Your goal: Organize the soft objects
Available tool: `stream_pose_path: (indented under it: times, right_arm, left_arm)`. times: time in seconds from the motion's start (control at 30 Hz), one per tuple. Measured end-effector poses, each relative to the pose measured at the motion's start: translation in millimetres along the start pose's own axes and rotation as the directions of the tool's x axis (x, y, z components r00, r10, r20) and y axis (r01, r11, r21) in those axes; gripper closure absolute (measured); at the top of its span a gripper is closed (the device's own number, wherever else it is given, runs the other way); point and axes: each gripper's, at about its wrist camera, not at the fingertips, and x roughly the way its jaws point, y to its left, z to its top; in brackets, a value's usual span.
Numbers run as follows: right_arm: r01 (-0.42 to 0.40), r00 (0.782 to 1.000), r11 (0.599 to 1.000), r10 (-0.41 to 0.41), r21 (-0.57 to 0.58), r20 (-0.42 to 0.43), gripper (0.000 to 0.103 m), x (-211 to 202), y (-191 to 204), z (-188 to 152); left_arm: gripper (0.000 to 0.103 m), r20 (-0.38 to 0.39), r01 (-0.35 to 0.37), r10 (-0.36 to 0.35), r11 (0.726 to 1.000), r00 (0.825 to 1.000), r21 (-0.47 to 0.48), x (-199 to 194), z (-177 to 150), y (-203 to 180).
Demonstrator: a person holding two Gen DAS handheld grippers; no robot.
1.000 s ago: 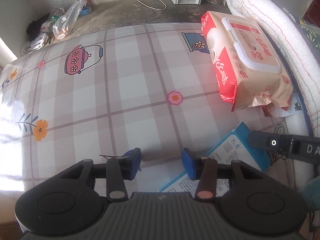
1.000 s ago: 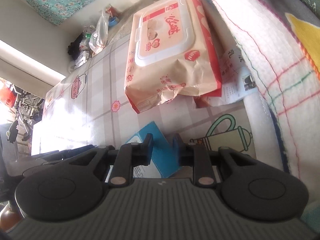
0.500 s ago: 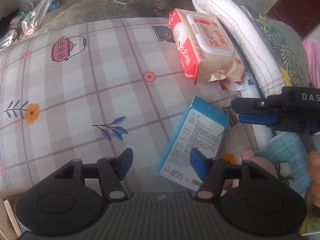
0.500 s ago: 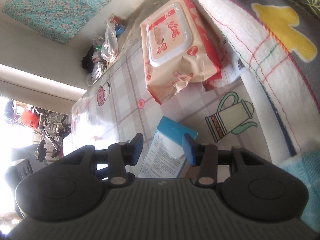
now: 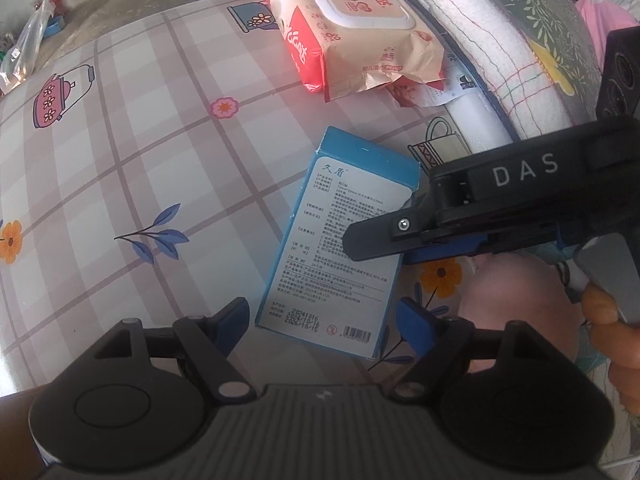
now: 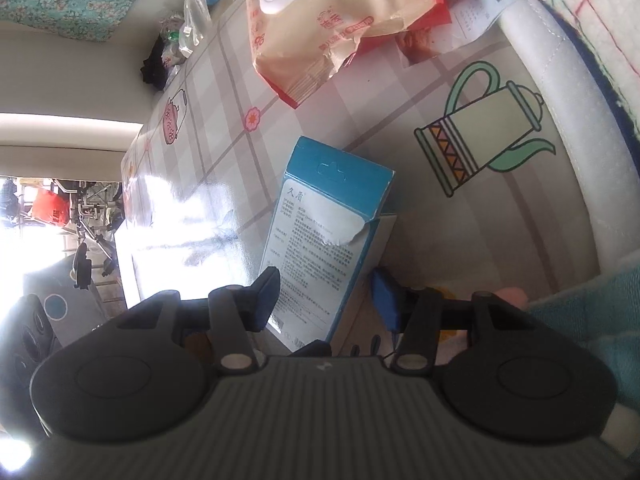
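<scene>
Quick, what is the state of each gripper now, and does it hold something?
Left gripper: open, just opening, blue box between its fingers, not gripped.
Right gripper: open, just opening, same box between, not held.

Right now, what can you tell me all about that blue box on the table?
The blue box is thin cardboard, lying flat on the checked tablecloth. Its white face shows small print, dates and a barcode. One top corner is torn. It lies between the open fingers of the left gripper, which do not press it. The right gripper hangs over it, also open.
</scene>
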Motion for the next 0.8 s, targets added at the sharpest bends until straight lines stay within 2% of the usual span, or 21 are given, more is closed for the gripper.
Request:
stream_pose_path:
  times: [0.07, 0.13, 0.2, 0.27, 0.53, 0.8]
  right_arm:
    - [0.003, 1.0, 1.0, -0.003, -0.012, 0.019, 0.053, 1, 5, -4]
    - [0.005, 0.999, 1.0, -0.005, -0.017, 0.044, 0.058, 1, 9, -7]
    - [0.019, 0.997, 1.0, -0.017, -0.024, 0.082, 0.069, -4, 6, -15]
    - [0.005, 0.994, 1.0, -0.003, -0.017, 0.109, 0.072, -6, 6, -19]
    - [-0.023, 0.981, 0.998, 0.033, -0.053, 0.194, 0.074, -45, 19, -37]
    - [-0.076, 0.96, 0.988, 0.109, -0.135, 0.258, 0.075, -113, 65, -85]
  left_arm:
    - [0.023, 0.003, -0.028, 0.028, 1.0, 1.0, 0.012, 2, -1, -4]
    - [0.027, 0.004, -0.054, 0.054, 0.998, 0.999, 0.012, 4, -2, -7]
    - [0.03, 0.015, -0.07, 0.07, 0.998, 0.997, 0.004, 2, -3, -8]
    - [0.03, 0.033, -0.081, 0.081, 0.997, 0.996, -0.006, -4, -5, -9]
    - [0.03, 0.131, -0.094, 0.095, 0.995, 0.987, -0.013, -43, -16, -18]
    - [0.031, 0.263, -0.08, 0.086, 0.996, 0.961, -0.032, -126, -51, -22]
